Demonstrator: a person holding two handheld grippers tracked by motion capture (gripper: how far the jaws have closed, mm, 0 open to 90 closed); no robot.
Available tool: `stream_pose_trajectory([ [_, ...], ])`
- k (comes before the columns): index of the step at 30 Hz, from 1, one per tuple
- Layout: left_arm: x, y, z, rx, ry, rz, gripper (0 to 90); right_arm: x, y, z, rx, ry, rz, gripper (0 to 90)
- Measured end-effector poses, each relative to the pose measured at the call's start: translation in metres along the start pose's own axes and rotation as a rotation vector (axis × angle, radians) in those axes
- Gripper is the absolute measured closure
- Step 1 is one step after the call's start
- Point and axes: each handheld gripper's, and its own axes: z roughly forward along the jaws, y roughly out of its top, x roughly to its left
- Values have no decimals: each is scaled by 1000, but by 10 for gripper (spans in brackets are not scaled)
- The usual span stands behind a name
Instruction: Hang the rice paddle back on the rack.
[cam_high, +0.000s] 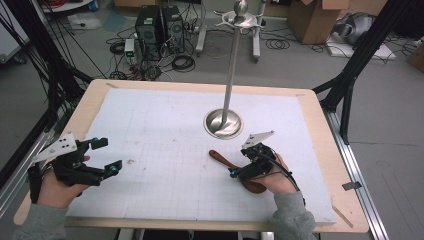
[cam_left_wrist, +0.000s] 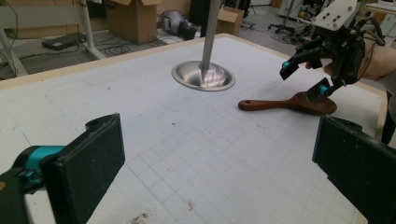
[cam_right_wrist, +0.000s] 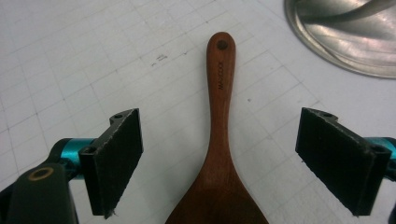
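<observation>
Your right gripper (cam_high: 239, 169) hangs just above the wooden spoon (cam_high: 226, 161), jaws spread wide with the spoon between them but not gripped. In the right gripper view the two black pads (cam_right_wrist: 116, 158) stand well clear of the wood on either side; the spoon's neck runs up the middle of the gap, and its handle end, with a small hole, points away from you toward the metal base (cam_right_wrist: 345, 32) at the upper right. Nothing is held.

The spoon lies flat on the white gridded mat (cam_high: 165, 150), on the right half of the table (cam_high: 320, 125), just in front of the round steel base of the upright pole (cam_high: 232, 65). Its broad bowl end sits under your right hand (cam_high: 280, 177), and the thin handle sticks out to the left and slightly away from you. From the left gripper view you see it from the side — the spoon (cam_left_wrist: 285, 103) rests on the mat with your right gripper (cam_left_wrist: 306, 77) poised over its bowl end, one fingertip close to the wood; whether it touches I cannot tell.

Your left gripper (cam_high: 102, 156) sits well apart from the spoon, near the left edge of the mat — its jaws are wide open too, with only bare mat between the pads (cam_left_wrist: 93, 168). Your left hand (cam_high: 60, 187) holds it low over the table.
</observation>
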Motion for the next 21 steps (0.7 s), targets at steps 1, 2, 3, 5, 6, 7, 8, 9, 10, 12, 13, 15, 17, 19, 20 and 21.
stream_pose_trajectory([
  [1, 0, 0, 0, 1, 2, -2, 28, 0, 0, 2, 11, 8, 4, 138],
  [2, 0, -1, 0, 4, 3, -2, 28, -1, 0, 3, 16, 10, 4, 138],
  [3, 1, -1, 0, 6, 4, -1, 28, -1, 0, 4, 28, 12, 2, 138],
  [5, 0, -2, -1, 11, 2, -2, 28, 0, 0, 9, 43, 10, -1, 138],
  [6, 0, -2, -1, 12, 0, -1, 28, 0, 0, 9, 43, 10, -1, 138],
  [7, -1, -2, -1, 12, 1, -1, 28, 0, 1, 10, 45, 7, -9, 138],
  [8, -1, -2, -1, 12, -1, 2, 28, 0, 1, 11, 48, 2, -14, 138],
  [9, -2, -2, -1, 11, 2, 1, 28, 0, 1, 11, 55, -6, -9, 138],
  [10, -2, -3, -2, 14, 1, 4, 28, -1, 2, 12, 59, -14, -12, 139],
  [12, -3, -3, -3, 17, 7, 5, 28, -1, 2, 14, 76, -24, -14, 139],
  [13, -3, -4, -4, 15, 8, 1, 28, -1, 3, 15, 92, -30, -13, 141],
  [15, -3, -5, -5, 19, 13, 0, 28, -2, 5, 17, 104, -30, -23, 145],
  [17, -3, -6, -6, 21, 18, 0, 28, -2, 6, 19, 122, -29, -21, 155],
  [19, -2, -7, -8, 26, 23, -2, 28, -3, 7, 21, 144, -34, -23, 170],
  [20, -2, -7, -8, 25, 24, -1, 28, -3, 8, 22, 151, -36, -24, 180],
  [21, -3, -7, -9, 27, 23, 0, 28, -3, 8, 23, 160, -35, -25, 196],
])
